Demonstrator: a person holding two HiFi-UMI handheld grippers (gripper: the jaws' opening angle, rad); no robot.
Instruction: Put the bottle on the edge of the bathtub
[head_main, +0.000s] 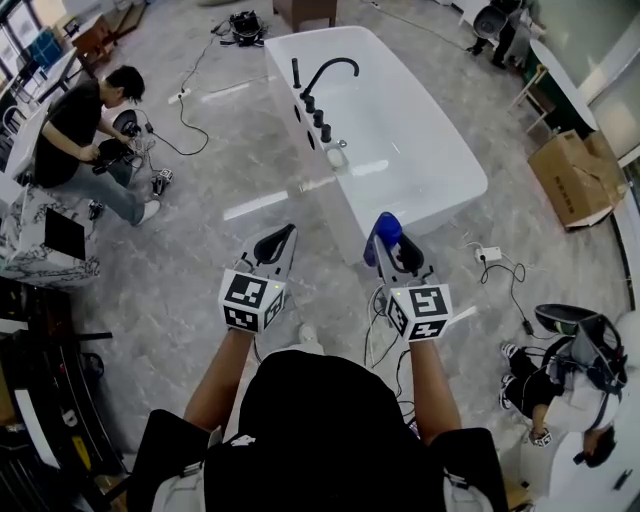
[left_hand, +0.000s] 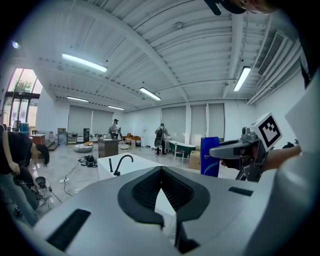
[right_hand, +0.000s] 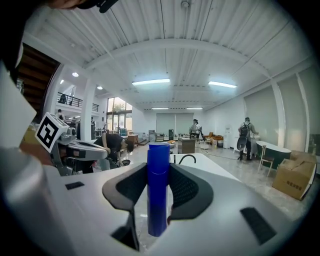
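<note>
**Bottle upright in the right jaws, tub rim straight ahead**

The right gripper (head_main: 388, 250) has its jaws closed on the blue bottle (head_main: 386, 229). In the right gripper view the two dark pads press the bottle (right_hand: 157, 190) from either side. Its long axis stands upright, across the line of the jaws, with the cap above them and the base hanging clear below. The grip sits low on the body, so most of the bottle's length rises above the pads.

The left gripper (head_main: 277, 242) carries nothing. Its own view shows its jaws (left_hand: 161, 172) drawn together at the tips, with only floor and the white tub showing through the thin gap behind them. It is held level with the right one, to its left and apart from it.

The bathtub (head_main: 452, 205) lies in front of the person, with its long side running away. The black tap (head_main: 325, 72) stands on the left rim towards the far end. The near end of the tub is the part closest to the bottle, ahead of the right gripper and slightly to its right. The left gripper faces bare floor beside the tub's left wall.

So the placing looks like work for the right hand: reach forward and lower the bottle. It is already upright, so it should need no turning. The rim looks narrow and rounded, so the base would have to land squarely on it before the jaws let go.
</note>
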